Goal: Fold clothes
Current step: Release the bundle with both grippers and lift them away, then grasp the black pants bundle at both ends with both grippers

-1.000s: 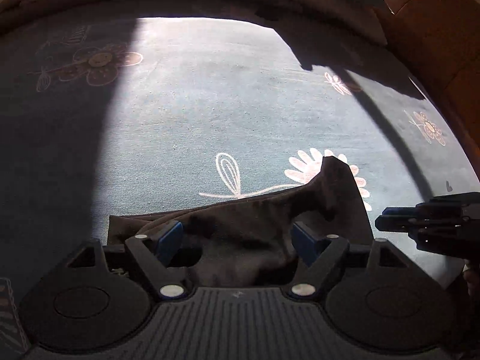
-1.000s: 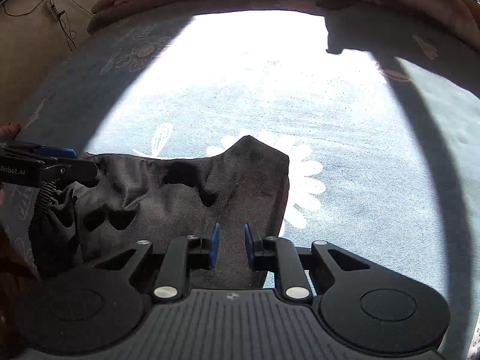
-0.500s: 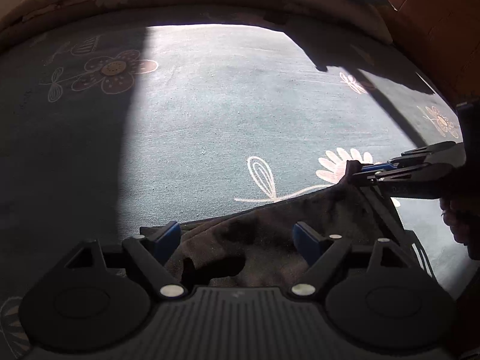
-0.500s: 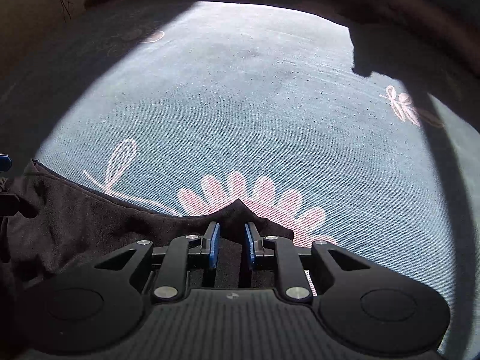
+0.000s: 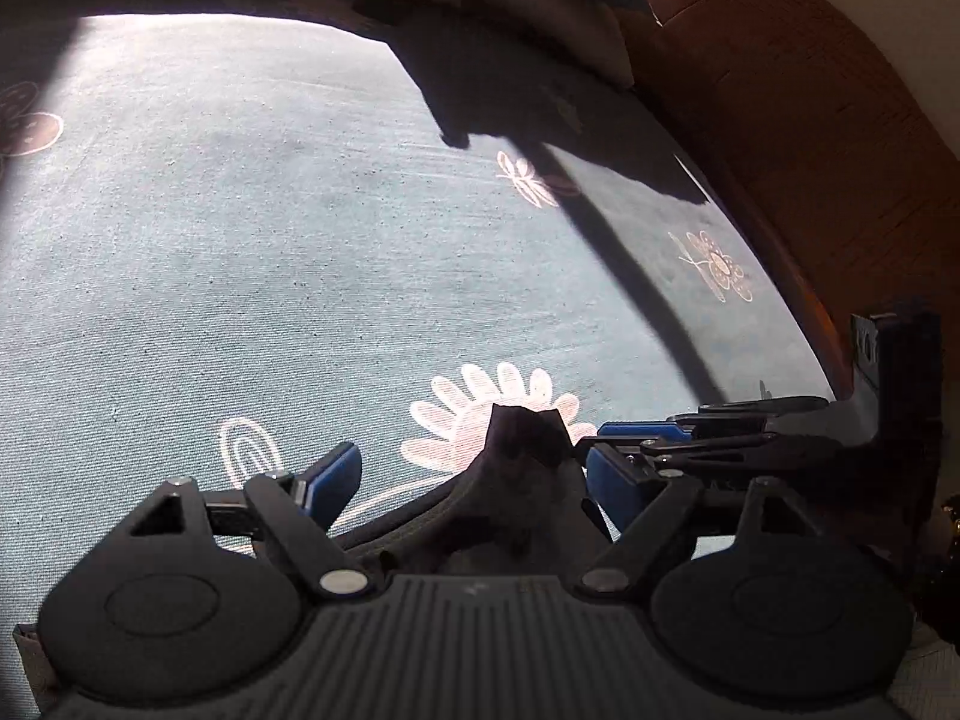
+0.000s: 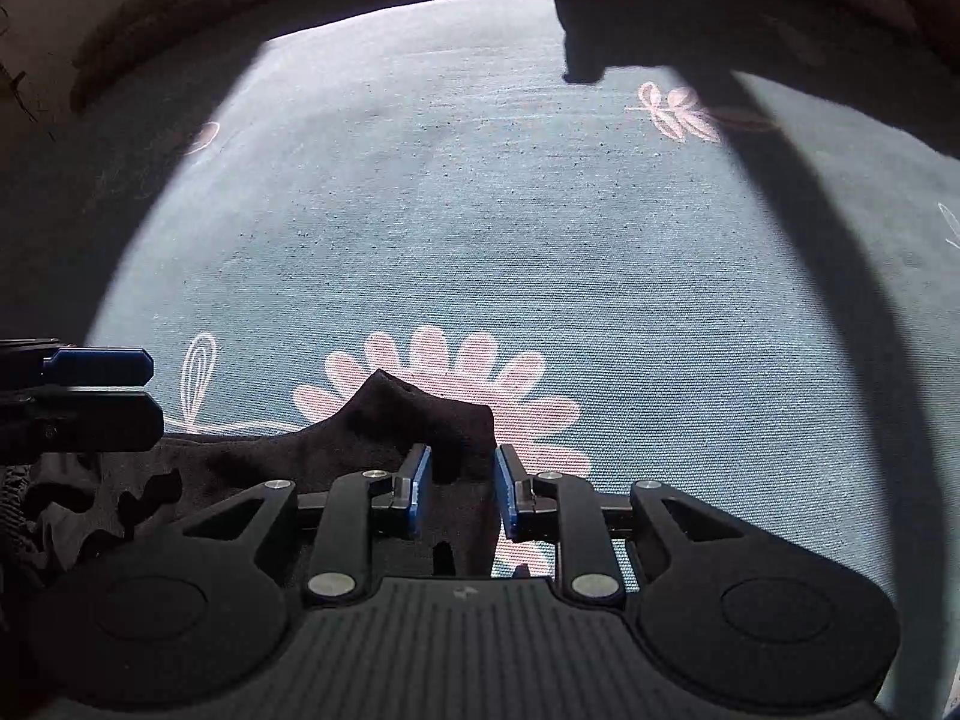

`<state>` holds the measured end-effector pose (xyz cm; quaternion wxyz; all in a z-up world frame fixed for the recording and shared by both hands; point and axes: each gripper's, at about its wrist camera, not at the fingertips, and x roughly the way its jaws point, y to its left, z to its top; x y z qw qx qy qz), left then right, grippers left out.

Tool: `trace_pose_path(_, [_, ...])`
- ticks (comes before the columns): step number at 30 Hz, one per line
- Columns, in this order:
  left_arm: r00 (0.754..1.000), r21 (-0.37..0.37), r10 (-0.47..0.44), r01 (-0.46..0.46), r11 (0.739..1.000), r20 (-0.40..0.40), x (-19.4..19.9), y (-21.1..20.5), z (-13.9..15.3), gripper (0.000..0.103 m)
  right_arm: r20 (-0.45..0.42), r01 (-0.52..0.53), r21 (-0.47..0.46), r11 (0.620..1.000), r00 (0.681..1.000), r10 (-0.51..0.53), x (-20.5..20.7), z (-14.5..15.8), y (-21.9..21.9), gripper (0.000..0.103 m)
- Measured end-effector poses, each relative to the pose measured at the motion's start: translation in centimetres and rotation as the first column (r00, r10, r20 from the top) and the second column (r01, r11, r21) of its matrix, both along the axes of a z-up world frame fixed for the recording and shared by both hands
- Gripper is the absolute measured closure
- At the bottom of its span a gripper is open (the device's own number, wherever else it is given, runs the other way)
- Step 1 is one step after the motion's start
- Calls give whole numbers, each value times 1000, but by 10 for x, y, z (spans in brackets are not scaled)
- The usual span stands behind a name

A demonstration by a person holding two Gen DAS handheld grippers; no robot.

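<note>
A dark garment (image 5: pixel 522 480) lies crumpled on a teal sheet (image 5: pixel 300 240) printed with pink flowers, one corner poking up. My left gripper (image 5: pixel 474 480) is open wide, with the garment's peak between its fingers and untouched by the pads. My right gripper (image 5: pixel 600 450) comes in from the right, close beside the left one's right finger. In the right wrist view the garment (image 6: pixel 384 420) lies over a pink flower on the sheet (image 6: pixel 540 240). The right gripper (image 6: pixel 462 480) is opening; the corner lies loose between its blue pads. The left gripper (image 6: pixel 153 393) shows at the left edge.
A rolled pinkish blanket (image 5: pixel 540 18) borders the far side of the sheet. Brown wooden flooring (image 5: pixel 810 120) lies past the sheet's right edge. A broad shadow band (image 6: pixel 828 240) crosses the sunlit sheet on the right.
Both grippers have moved forward and lower over the sheet, ending side by side. The right jaws have widened around the garment's corner. Less of the garment shows in both views.
</note>
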<state>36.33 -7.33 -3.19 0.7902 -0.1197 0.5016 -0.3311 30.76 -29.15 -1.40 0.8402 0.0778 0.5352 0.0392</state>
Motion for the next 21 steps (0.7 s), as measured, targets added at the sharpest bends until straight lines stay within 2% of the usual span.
trace_pose_path(3, [994, -55, -93, 90, 994, -58, 22, -39, -22, 21, -6, 27, -36, 999, 1000, -27, -6, 4, -16, 75])
trace_pose_path(6, [975, -44, -138, 132, 990, -174, 33, -64, -49, 22, -11, 42, -72, 997, 999, -43, -11, 5, -31, 74])
trace_pose_path(7, [972, -43, -146, 140, 989, -186, 33, -70, -52, 23, -12, 47, -78, 996, 999, -48, -12, 5, -36, 74])
trace_pose_path(9, [978, -64, -161, 153, 986, -135, 25, -73, -43, 21, -9, 62, -78, 995, 998, -63, -16, 7, -45, 74])
trace_pose_path(13, [941, -174, -291, 262, 949, -171, 10, -79, -32, 18, -30, 81, -78, 994, 996, -83, -23, 2, -55, 74])
trace_pose_path(16, [936, -142, -322, 303, 942, -141, 2, -82, -27, 18, -36, 90, -68, 994, 995, -93, -24, -1, -55, 73])
trace_pose_path(18, [945, -116, -309, 296, 948, -107, 2, -83, -22, 18, -35, 89, -54, 995, 995, -91, -23, -1, -53, 73])
trace_pose_path(21, [970, -94, -240, 236, 967, -27, 10, -74, -8, 18, -37, 67, -45, 997, 997, -69, -22, -1, -48, 71])
